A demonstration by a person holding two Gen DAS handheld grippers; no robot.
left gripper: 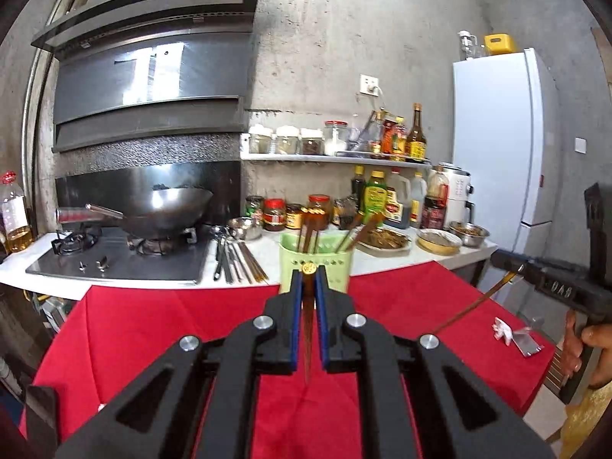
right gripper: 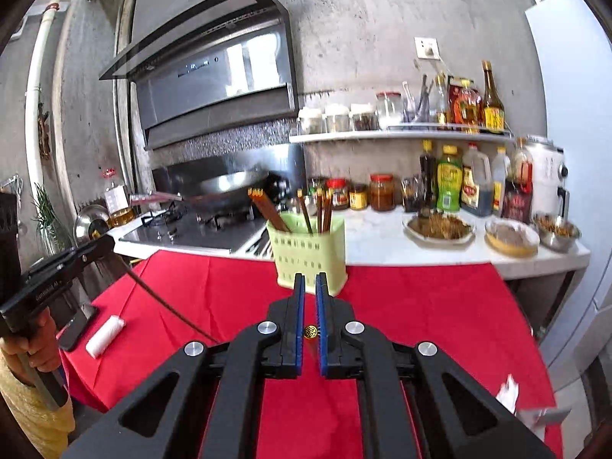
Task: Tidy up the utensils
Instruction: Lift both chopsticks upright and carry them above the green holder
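The black body of the right tool (left gripper: pixel 508 264), seen at the edge of the left wrist view, bears pale embossed characters that read roughly "0A8". On the black body of the left tool (right gripper: pixel 101 246), in the right wrist view, faint grey lettering runs along the side, too blurred to read. Labels on the bottles and jars cannot be made out.

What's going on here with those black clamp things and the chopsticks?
A person is tidying chopsticks into the green holder at the back of the red-covered table. Each hand works a clamp tool: the left gripper is shut on one chopstick, and the right gripper on another chopstick. Both hover short of the holder, which already has several in it. Neither is in yet.
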